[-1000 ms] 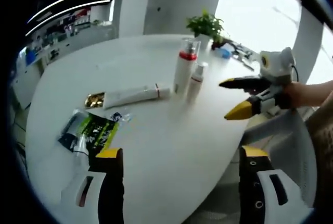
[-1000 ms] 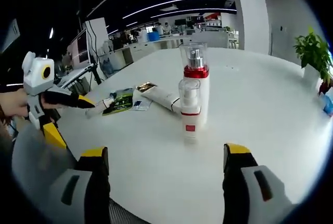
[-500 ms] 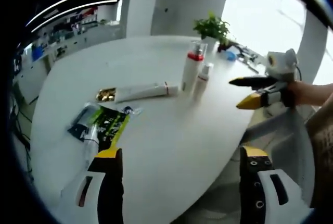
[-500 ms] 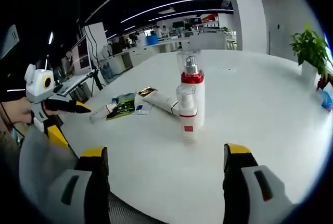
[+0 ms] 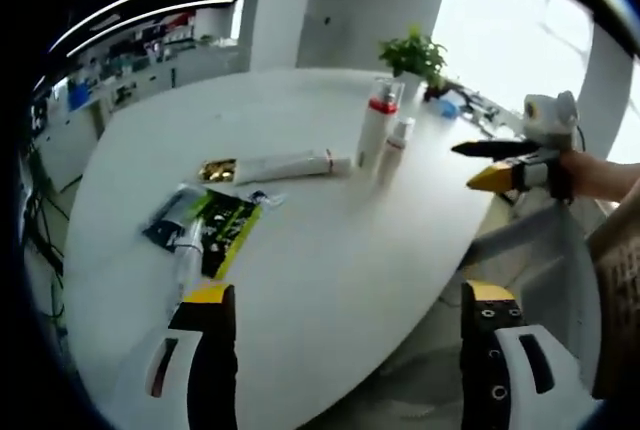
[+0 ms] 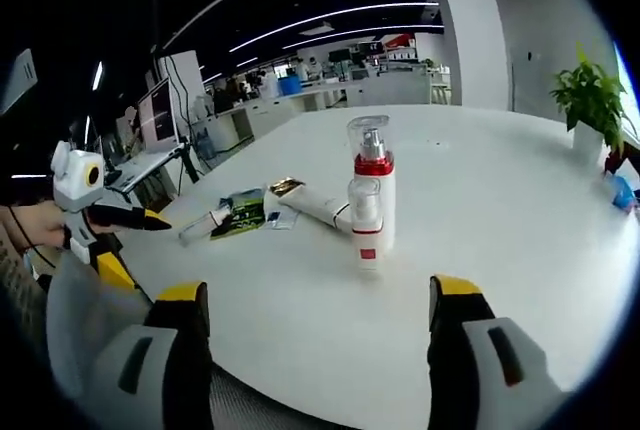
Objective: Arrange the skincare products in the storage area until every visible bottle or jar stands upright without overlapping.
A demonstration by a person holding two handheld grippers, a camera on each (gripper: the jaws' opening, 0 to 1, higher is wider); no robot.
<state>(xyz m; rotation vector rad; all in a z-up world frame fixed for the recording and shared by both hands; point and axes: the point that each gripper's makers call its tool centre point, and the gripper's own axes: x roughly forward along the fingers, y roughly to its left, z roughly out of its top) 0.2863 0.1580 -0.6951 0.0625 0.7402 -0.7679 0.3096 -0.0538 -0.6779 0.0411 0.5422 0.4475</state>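
On the white round table [image 5: 300, 280] a tall white pump bottle with a red collar and clear cap [image 5: 376, 126] [image 6: 371, 190] stands upright, a smaller white spray bottle [image 5: 394, 148] [image 6: 364, 232] upright beside it. A white tube with a gold end [image 5: 275, 165] [image 6: 312, 204] lies flat. A clear small bottle [image 5: 187, 255] [image 6: 203, 222] lies by green and dark sachets [image 5: 228, 230] [image 6: 240, 212]. My left gripper [image 5: 340, 300] [image 6: 120, 235] is open, off the table's near edge. My right gripper [image 6: 315, 295] [image 5: 480, 162] is open too, short of the bottles.
A potted green plant [image 5: 413, 54] [image 6: 590, 100] and small blue items [image 5: 447, 107] stand at the table's far side. A person's hand [image 5: 590, 175] holds the right gripper. Office desks and monitors [image 6: 160, 115] lie beyond the table.
Both grippers have pulled back from the table, so the products look smaller and farther off. The products themselves have not moved.
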